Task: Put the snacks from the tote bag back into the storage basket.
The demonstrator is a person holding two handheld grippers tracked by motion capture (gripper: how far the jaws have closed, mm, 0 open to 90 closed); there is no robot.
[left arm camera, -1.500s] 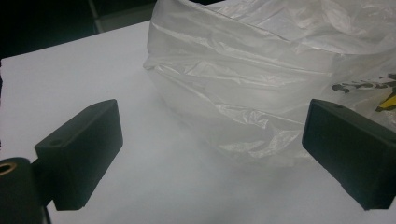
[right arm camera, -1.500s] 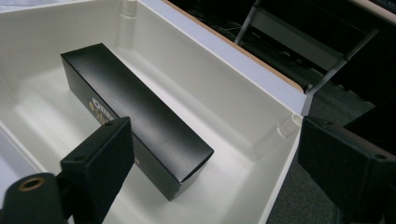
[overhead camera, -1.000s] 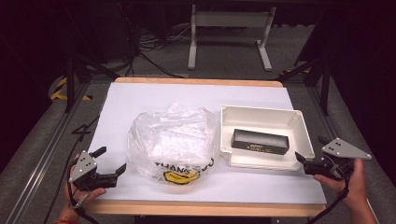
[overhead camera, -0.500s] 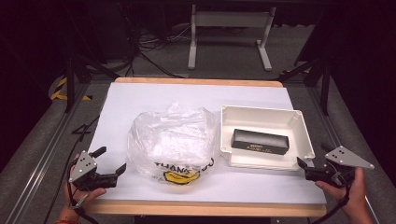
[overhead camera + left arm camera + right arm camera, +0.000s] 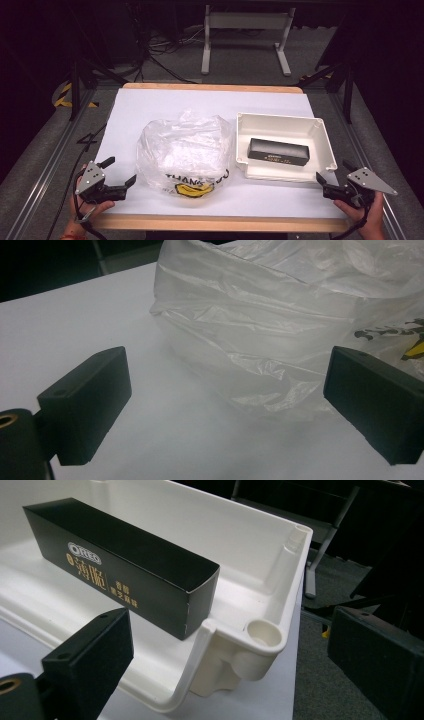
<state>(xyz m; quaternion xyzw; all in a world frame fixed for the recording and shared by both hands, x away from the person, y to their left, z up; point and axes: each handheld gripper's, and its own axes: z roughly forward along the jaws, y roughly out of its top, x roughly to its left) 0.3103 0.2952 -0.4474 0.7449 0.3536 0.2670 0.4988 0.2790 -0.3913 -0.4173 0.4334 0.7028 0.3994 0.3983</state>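
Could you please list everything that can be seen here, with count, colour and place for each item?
table: one, white top with a wooden edge, centre of the high view.
plastic bag: one, clear with yellow and black print, crumpled on the table left of the tray.
tray: one, cream white, on the right half of the table.
box: one, black with gold lettering, lying inside the tray.
stand: one, grey metal, on the floor beyond the table.
left gripper: one, black with a grey plate, near left corner, jaws open toward the bag.
right gripper: one, black with a grey plate, near right corner, jaws open by the tray's corner.
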